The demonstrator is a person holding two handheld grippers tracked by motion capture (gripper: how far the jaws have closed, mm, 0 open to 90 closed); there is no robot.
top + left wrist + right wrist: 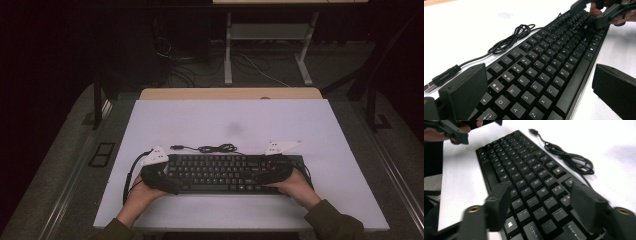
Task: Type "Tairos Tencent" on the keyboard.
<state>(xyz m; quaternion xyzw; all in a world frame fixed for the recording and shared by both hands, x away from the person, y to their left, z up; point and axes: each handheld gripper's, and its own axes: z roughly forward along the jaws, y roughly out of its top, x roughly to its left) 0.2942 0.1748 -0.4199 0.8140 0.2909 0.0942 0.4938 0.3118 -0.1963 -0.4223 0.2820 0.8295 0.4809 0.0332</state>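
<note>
Black keyboard [222, 173] lay flat on the white surface [225, 120], spanning the gap between the two grippers. Left gripper [536, 87] straddled the letter end, its jaws apart, one beyond the back edge and one beyond the front edge. Right gripper [541, 207] straddled the opposite end near the Enter key, jaws likewise apart over the key rows. The loosely coiled USB cable [212, 148] lay just behind the keyboard, beyond both pairs of jaws. Step judged in hand: positioning for a two-ended grasp. The next move would call for both pairs closing squarely on the edges together
</note>
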